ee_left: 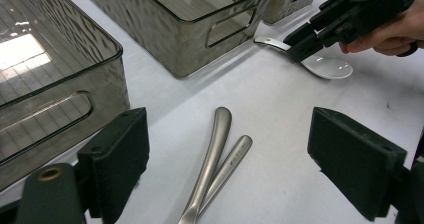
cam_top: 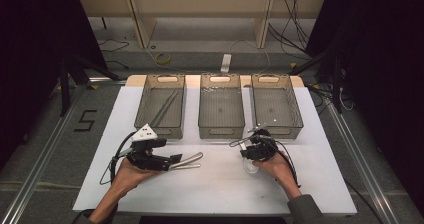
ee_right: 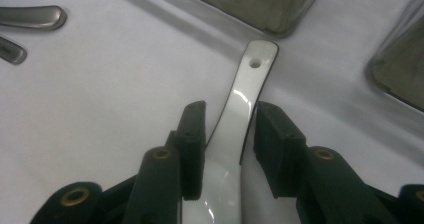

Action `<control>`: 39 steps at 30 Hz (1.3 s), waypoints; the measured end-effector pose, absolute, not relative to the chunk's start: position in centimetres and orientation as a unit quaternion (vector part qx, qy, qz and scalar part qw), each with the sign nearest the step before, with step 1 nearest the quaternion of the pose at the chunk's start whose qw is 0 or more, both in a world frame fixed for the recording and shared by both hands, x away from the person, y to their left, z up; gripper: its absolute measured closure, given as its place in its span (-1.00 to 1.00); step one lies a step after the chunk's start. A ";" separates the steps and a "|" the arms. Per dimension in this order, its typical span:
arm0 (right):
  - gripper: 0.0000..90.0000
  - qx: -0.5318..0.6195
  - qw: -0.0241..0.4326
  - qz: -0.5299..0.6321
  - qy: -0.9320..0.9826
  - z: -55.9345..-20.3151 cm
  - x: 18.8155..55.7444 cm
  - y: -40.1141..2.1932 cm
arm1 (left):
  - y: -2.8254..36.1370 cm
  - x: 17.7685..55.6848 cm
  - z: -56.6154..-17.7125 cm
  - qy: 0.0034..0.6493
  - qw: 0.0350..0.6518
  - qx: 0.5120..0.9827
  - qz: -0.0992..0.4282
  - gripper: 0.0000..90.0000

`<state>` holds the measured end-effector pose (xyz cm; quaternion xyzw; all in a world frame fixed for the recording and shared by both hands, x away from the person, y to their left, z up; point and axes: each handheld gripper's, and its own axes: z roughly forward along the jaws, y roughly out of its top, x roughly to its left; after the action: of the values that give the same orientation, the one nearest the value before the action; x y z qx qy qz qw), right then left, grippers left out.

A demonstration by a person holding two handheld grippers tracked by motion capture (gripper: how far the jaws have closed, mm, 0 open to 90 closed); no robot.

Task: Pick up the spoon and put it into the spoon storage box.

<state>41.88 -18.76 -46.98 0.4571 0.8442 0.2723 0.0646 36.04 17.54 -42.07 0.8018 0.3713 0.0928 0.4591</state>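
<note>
A white ceramic spoon (ee_right: 255, 69) lies on the white table, its handle pointing toward the gap between two bins. My right gripper (ee_right: 227, 129) straddles that handle, open, with its pads close on either side and a thin gap still showing at the right pad. From above, the right gripper (cam_top: 252, 148) covers most of the spoon (cam_top: 250, 167). Two metal utensil handles (ee_left: 220, 154) lie side by side between the wide-open jaws of my left gripper (ee_left: 235, 154). In the high view the left gripper (cam_top: 176, 159) sits at their near end, touching nothing.
Three smoky clear bins stand in a row at the back: the left bin (cam_top: 161, 129) holds long thin utensils, while the middle bin (cam_top: 221, 130) and right bin (cam_top: 278, 130) look bare. The table's front edge (cam_top: 215, 211) lies just behind both hands.
</note>
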 end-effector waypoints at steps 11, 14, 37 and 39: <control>0.69 0.450 0.064 0.265 0.851 -47.1 41.9 -18.3 | 17.5 36.0 -42.1 0.370 0.457 0.804 0.093 -0.63; 0.75 0.443 0.062 0.257 0.857 -47.0 41.9 -18.0 | 17.5 36.0 -42.1 0.369 0.456 0.804 0.093 -0.63; 0.91 0.400 0.063 0.285 0.869 -44.3 41.4 -17.5 | 17.6 36.1 -42.0 0.373 0.455 0.802 0.098 -0.61; 0.91 0.398 0.062 0.287 0.869 -44.2 41.4 -17.5 | 17.6 36.1 -42.1 0.374 0.456 0.801 0.098 -0.61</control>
<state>41.37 -17.51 -44.20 0.3983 0.8689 0.2873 0.0623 36.10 17.64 -42.07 0.8014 0.3745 0.0981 0.4560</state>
